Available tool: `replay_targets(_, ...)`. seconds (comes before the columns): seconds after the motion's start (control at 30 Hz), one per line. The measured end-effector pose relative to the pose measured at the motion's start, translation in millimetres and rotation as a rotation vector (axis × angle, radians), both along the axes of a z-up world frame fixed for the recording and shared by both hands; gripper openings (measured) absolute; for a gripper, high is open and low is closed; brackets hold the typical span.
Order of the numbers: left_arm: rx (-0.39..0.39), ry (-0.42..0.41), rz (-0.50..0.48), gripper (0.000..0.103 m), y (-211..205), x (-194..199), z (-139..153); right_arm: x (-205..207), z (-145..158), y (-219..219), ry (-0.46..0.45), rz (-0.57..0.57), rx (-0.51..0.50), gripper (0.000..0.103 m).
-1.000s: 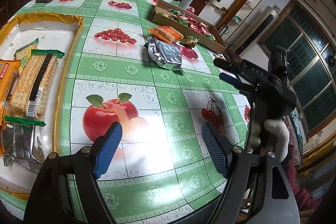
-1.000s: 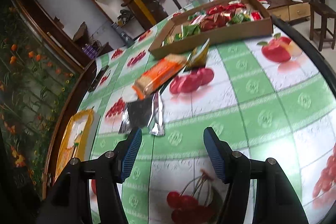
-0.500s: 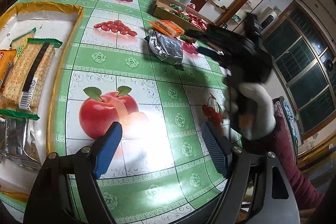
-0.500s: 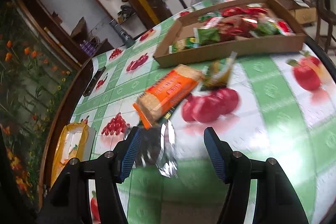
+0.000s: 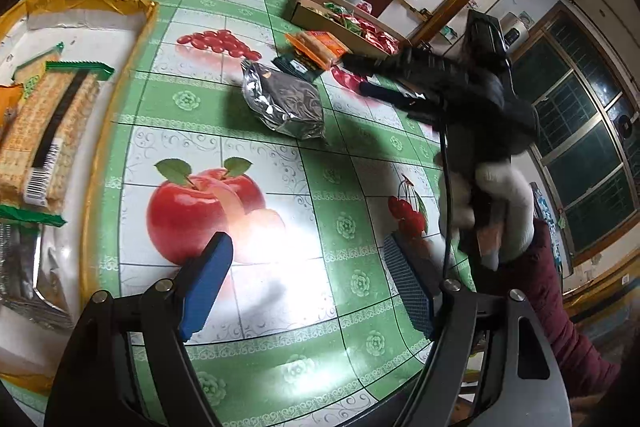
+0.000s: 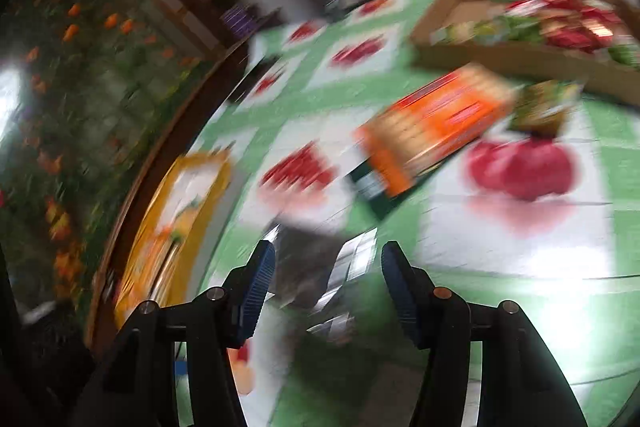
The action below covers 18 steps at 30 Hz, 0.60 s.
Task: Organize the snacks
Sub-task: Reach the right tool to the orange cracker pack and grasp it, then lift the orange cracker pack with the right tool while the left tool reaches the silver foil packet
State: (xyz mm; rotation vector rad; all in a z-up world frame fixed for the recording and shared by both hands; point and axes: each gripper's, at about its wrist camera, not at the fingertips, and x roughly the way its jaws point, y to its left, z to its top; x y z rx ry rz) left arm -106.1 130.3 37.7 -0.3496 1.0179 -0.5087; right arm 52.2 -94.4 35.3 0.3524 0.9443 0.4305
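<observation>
We are at the pick-up step. Our right gripper (image 6: 328, 283), low in the right wrist view, is closing its jaws around the foil pack (image 5: 286, 103), which lies between them, not yet pinched. This pack sits in the middle of the left wrist view, on the table (image 5: 248, 307). Our left gripper (image 5: 308, 283) is spread and holds nothing. Next, we judge, the pack must be gripped firmly and carried to the gold tray (image 5: 148, 23) at the left.

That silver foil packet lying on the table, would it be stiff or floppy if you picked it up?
Probably floppy: the silver foil packet looks crinkled and puffed, so it should bend and feel light. Its shiny skin may slip between the closing pads of the right gripper.
</observation>
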Motion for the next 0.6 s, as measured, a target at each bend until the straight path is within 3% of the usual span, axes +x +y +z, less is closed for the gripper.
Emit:
replay_targets(0.07,-0.002,0.004,-0.009,0.078,-1,1,-2,10,4,-22,-0.012,-0.16,0.003,0.075)
replay_targets(0.23,-0.001,0.015,-0.013,0.078,2,1,-5,41,8,-21,-0.026,-0.309,-0.063,0.076)
replay_targets(0.4,0.008,0.031,-0.015,0.078,7,0,-8,77,1,0,-0.005,-0.35,-0.162,0.076)
replay_targets(0.6,-0.004,0.032,-0.029,0.078,9,-1,-8,95,-16,20,0.032,-0.297,-0.259,0.08)
